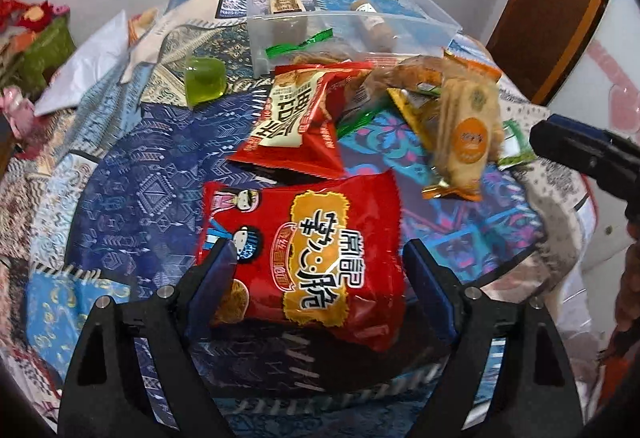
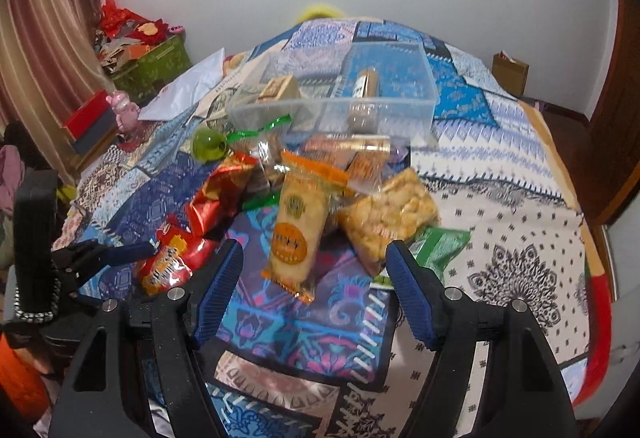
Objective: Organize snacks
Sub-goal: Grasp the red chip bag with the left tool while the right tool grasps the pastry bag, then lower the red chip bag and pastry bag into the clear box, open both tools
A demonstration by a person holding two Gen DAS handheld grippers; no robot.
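Left gripper (image 1: pixel 318 270) | jaws spread, straddling red snack bag (image 1: pixel 308 258) lying on the quilt (image 1: pixel 132 198) before clear bin (image 1: pixel 348 26) | I judge it light, puffy, slippery, crushable; pinch the crimped edge | right gripper (image 2: pixel 314 266) parted, holding nothing.

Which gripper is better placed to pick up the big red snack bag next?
Left. The left gripper is open with the red bag between its fingers; the right gripper is open in front of the orange-label cracker pack instead.

Left gripper (image 1: pixel 320 262): jaws spread wide, fingers pointing toward 12 o'clock. Right gripper (image 2: pixel 314 270): jaws likewise wide apart, nothing between them.
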